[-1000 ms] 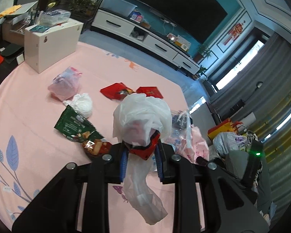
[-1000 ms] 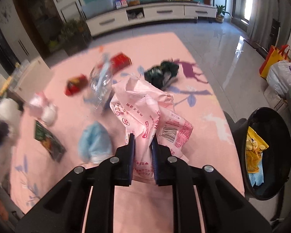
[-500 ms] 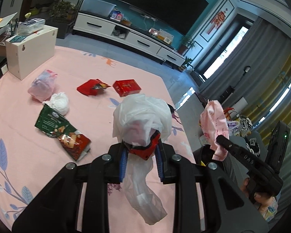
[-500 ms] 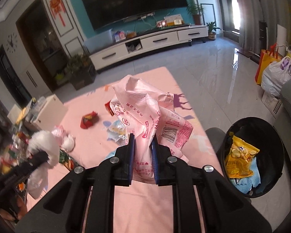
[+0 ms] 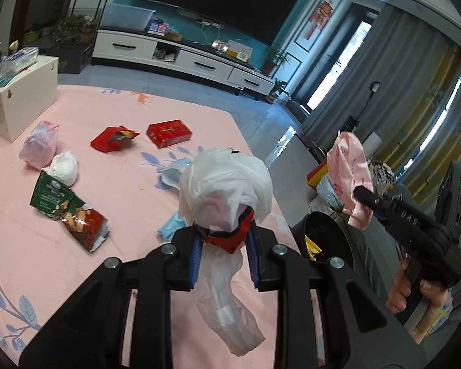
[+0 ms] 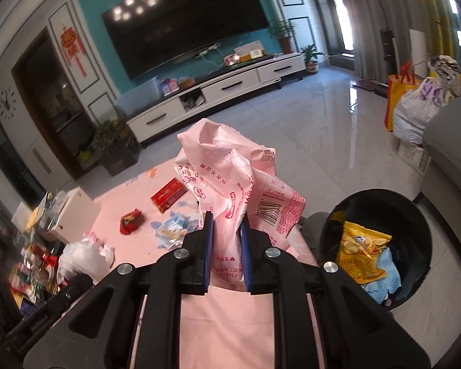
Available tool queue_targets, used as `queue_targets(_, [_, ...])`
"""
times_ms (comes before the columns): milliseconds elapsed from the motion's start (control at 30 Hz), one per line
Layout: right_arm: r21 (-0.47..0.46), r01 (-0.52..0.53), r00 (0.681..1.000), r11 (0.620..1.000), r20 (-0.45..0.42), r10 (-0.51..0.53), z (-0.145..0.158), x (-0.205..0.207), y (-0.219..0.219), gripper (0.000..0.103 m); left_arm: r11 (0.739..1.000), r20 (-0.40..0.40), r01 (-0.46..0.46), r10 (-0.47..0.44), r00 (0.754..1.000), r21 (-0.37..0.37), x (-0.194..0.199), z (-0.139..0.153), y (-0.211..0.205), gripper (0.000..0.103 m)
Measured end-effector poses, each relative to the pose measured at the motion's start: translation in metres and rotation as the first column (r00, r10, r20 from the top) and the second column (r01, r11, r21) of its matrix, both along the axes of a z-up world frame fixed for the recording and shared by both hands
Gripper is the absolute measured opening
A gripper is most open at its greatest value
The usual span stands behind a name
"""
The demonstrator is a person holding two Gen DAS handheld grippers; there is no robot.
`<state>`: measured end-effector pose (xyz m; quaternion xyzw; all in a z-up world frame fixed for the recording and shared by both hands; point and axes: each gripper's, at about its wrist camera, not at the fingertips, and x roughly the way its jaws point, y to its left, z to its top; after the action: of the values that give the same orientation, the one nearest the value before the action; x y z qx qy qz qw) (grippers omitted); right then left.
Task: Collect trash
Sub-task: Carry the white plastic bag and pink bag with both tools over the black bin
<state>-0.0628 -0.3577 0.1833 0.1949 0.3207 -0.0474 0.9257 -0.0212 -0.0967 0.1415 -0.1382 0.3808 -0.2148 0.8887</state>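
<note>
Both loads are up and heading binward, I'd say. The left gripper [image 5: 221,246] clamps a white plastic bag [image 5: 226,190]; the right gripper [image 6: 226,246] pinches a pink wrapper [image 6: 230,181] beside the black bin [image 6: 415,212], off the pink mat's [image 5: 107,178] corner. Next: get over the bin's rim, then let go.

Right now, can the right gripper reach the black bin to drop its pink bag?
Probably yes. The right gripper, shut on the pink bag, is raised beside the black bin; the bin's mouth is open, only a yellow snack packet lies inside, and nothing stands between them.
</note>
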Motion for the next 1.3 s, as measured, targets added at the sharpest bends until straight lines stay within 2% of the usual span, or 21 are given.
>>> queue_targets(200, [0.011,0.066,0.997,0.998,0.049,-0.067,0.01,-0.017,-0.022,0.017,0.995,0.03,0.058,-0.06,0.998,0.075,-0.007,-0.001,-0.039,0.026])
queue_targets(433, [0.022,0.192,0.978,0.981,0.081,-0.193,0.014,-0.044,-0.058,0.017,0.962,0.072,0.198,-0.214,0.974,0.187,-0.023,-0.008,-0.113,0.026])
queue_targets(600, [0.029,0.272,0.959,0.962,0.075,-0.273,0.012,-0.06,-0.083,0.017,0.952,0.043,0.274,-0.282,0.958,0.138,-0.025,-0.02,-0.154,0.026])
queue_targets(667, [0.027,0.302,0.951,0.953,0.066,-0.303,0.01,-0.065,-0.091,0.017,0.943,0.034,0.301,-0.309,0.951,0.143,-0.025,-0.026,-0.171,0.026])
queue_targets(833, [0.066,0.373,0.927,0.925,0.026,-0.375,-0.008,-0.078,-0.12,0.018,0.92,0.028,0.351,-0.361,0.932,0.176,-0.026,-0.037,-0.213,0.026])
queue_targets(1100, [0.106,0.461,0.886,0.881,-0.104,-0.452,-0.045,-0.078,-0.154,0.018,0.888,-0.006,0.414,-0.421,0.907,0.202,-0.021,-0.057,-0.27,0.026])
queue_targets(1300, [0.148,0.513,0.853,0.846,-0.198,-0.483,-0.075,-0.083,-0.18,0.018,0.864,-0.072,0.452,-0.448,0.891,0.222,-0.015,-0.082,-0.307,0.026])
